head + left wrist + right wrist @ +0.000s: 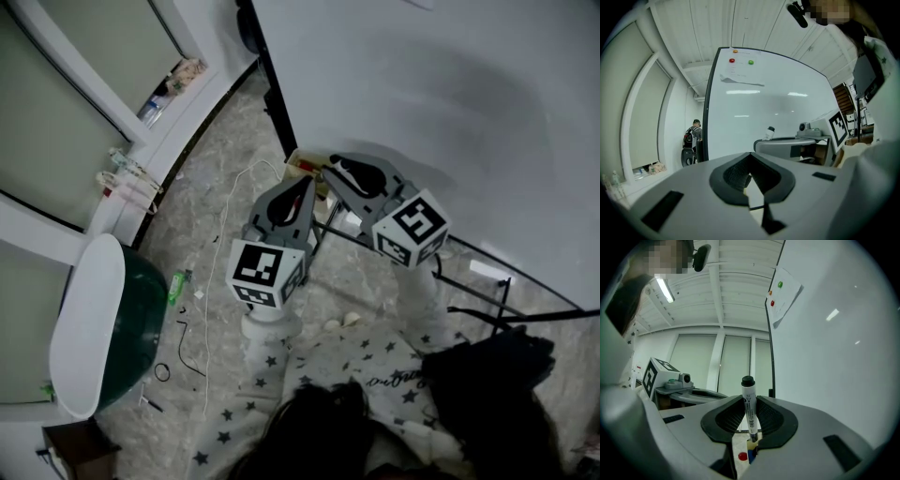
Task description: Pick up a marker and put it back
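Right gripper (749, 420) holds the marker (749, 411). Its jaws stand narrow with both ribbed pads against the white barrel. The marker is upright in the grip, its black cap sticking out above the jaws and its lower end down in the gap. Under the jaws I see a red spot and a blue bit, too small to name.

In the head view the right gripper (336, 164) is out ahead of me, angled forward and to the left. Its marker cube is nearest me, and the jaws point at a small box (302, 167) at the foot of the whiteboard (422, 84).

Left gripper (307, 186) sits just beside it, angled forward and to the right, so the two noses converge near that box but don't touch. My star-print sleeves (272, 352) run up to both handles, above the grey floor (206, 216).

In its own view the left gripper (751, 161) has its jaws together at the tips with only a thin sliver showing lower down. Nothing is between them. From that side I also see the marker (768, 133) poking up out of the right gripper, in front of the whiteboard (768, 93).
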`<action>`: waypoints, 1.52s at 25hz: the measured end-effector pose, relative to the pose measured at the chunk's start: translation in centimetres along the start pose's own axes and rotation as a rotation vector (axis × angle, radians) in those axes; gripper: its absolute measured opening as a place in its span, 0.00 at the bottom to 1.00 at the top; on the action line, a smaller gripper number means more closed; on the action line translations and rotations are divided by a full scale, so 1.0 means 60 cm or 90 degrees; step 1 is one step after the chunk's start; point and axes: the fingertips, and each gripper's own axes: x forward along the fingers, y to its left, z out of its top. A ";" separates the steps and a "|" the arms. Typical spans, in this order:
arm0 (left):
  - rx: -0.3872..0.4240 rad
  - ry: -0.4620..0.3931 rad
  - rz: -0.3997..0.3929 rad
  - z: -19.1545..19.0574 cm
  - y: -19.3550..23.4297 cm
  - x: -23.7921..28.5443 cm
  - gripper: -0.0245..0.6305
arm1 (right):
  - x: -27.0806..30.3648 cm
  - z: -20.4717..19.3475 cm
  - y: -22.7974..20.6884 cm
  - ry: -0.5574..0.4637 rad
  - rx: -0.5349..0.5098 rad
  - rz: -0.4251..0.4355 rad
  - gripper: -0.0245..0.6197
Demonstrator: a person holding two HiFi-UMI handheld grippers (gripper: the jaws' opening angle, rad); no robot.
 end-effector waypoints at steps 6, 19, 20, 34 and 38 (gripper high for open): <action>-0.007 -0.017 0.003 -0.010 0.006 -0.005 0.04 | 0.003 -0.016 0.002 -0.001 0.006 -0.002 0.17; -0.029 -0.040 0.024 -0.078 0.045 0.015 0.04 | 0.042 -0.088 -0.017 0.003 0.038 -0.009 0.17; -0.030 -0.038 0.025 -0.084 0.046 0.016 0.04 | 0.043 -0.097 -0.019 0.005 0.044 -0.011 0.17; -0.051 -0.008 0.030 -0.162 0.055 0.037 0.04 | 0.069 -0.189 -0.022 0.010 0.009 -0.001 0.17; -0.059 0.000 0.030 -0.179 0.054 0.035 0.04 | 0.066 -0.207 -0.017 0.016 0.010 -0.002 0.17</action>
